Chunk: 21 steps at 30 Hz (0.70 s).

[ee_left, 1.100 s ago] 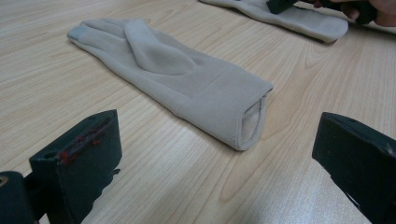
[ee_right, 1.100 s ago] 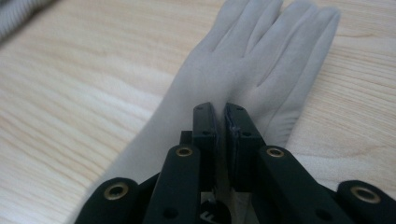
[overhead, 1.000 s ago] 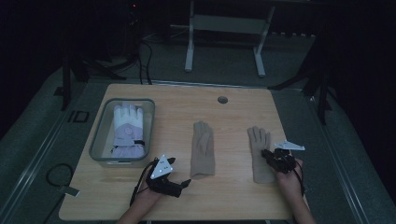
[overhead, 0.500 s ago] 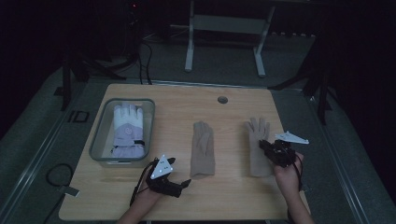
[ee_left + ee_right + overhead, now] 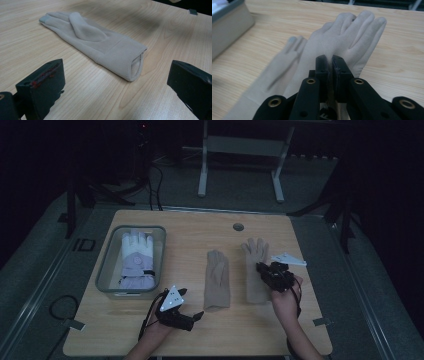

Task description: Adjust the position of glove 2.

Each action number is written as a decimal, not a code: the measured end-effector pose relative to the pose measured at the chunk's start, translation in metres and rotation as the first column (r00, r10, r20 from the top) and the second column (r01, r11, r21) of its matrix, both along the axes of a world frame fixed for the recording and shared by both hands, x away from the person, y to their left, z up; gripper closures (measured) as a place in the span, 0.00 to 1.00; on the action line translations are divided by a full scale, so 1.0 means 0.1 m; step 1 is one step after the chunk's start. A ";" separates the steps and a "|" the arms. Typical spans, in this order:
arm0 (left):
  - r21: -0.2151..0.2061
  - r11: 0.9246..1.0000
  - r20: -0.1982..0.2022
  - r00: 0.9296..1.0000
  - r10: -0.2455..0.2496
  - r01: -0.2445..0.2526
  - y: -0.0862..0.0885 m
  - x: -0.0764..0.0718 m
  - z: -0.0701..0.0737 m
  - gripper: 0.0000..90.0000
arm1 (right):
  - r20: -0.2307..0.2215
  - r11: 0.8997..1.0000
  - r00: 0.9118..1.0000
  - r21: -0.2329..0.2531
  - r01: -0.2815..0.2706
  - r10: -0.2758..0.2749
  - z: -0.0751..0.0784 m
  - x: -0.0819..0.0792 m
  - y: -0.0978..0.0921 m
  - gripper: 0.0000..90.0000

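Your right gripper (image 5: 267, 271) has its jaws pressed together on the right beige glove (image 5: 256, 270), near the middle of the palm, and in the right gripper view the fabric seems to rise a little toward the jaws (image 5: 331, 72), so I judge that the glove is pinched and partly lifted from the table (image 5: 200, 330). The other beige glove (image 5: 217, 279) lies flat just beside it, with the fingers pointing away from you and the cuff toward you. Your left gripper (image 5: 186, 318) rests low on the table near that cuff, its jaws standing wide apart and holding nothing; in the left gripper view the open cuff (image 5: 136, 67) is between them but farther ahead, not touched. At the left side, the grey bin (image 5: 107, 270) already holds a white and lilac glove (image 5: 136, 260). So it looks that one glove is put away, one beige glove is taken in hand but not yet carried, and the second beige glove is not taken. What is left, in my judgement, is to move both beige gloves to the place where they belong.
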<state>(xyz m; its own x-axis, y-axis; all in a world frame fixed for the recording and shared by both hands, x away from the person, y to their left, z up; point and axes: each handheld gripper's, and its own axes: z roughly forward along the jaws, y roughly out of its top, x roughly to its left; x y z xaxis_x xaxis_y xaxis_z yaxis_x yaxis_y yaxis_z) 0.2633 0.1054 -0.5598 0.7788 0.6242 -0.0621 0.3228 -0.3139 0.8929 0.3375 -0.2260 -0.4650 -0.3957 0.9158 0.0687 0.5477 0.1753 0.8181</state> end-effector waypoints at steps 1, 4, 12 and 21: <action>-0.002 1.000 -0.001 1.000 0.001 -0.001 0.00 0.00 0.00 0.02 | -0.003 1.000 1.000 0.007 -0.008 0.008 0.00 0.01 0.05 0.93; 0.004 1.000 0.004 1.000 0.005 -0.005 0.00 0.00 0.00 0.02 | -0.007 0.999 1.000 0.030 -0.020 0.021 -0.01 0.03 0.22 0.93; -0.008 1.000 0.014 1.000 0.014 -0.014 0.05 0.00 0.02 0.02 | -0.019 0.995 0.997 0.059 -0.075 0.076 -0.09 0.08 0.69 0.93; -0.010 1.000 0.019 1.000 0.009 -0.009 0.04 0.00 0.03 0.02 | -0.037 0.997 0.998 0.059 -0.057 0.059 -0.28 0.10 1.02 0.93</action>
